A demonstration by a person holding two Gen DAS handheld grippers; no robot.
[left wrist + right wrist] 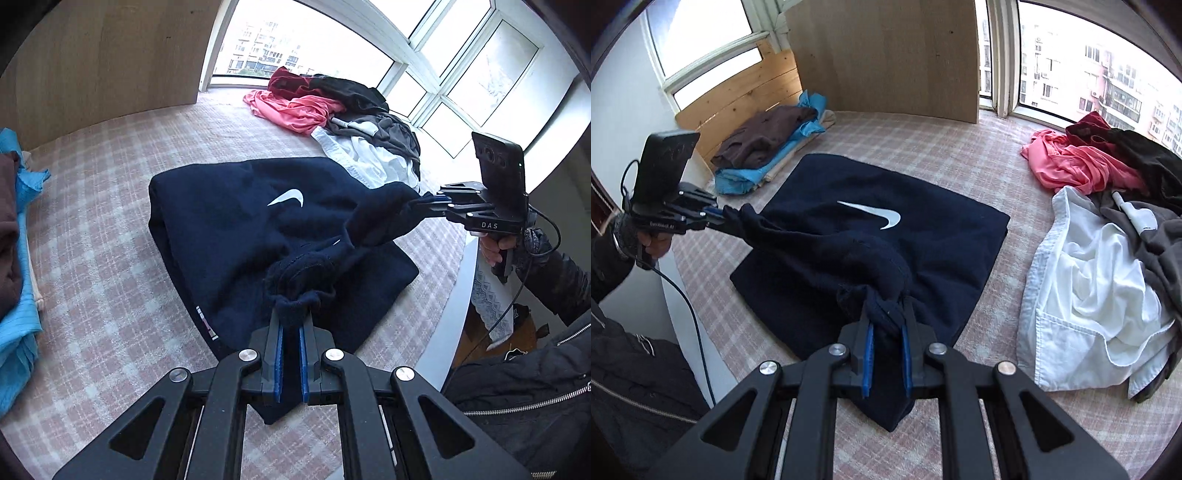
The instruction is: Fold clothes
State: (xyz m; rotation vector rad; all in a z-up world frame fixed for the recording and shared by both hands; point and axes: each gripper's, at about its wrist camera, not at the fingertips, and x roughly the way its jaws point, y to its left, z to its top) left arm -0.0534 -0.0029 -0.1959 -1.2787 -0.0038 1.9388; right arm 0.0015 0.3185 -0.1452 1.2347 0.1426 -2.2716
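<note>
Navy sweatshirt mid-fold, edge gripped by both tongs.

Sweatshirt point(871, 236) is laid on the checked bed point(960, 162), logo up, already reduced to a rough rectangle; a bunched edge is clenched in the left tongs point(291, 314) and the right tongs point(886, 314), each closed on navy cloth, and is held up over the body. Fold judged partly done: the lifted edge is not yet laid flat. A folded stack point(764, 155) is seen at 10 o'clock from the sweatshirt in the right view. An unsorted pile point(1108, 221) at 3 o'clock is left to fold, so the task is judged well short of complete.
</note>
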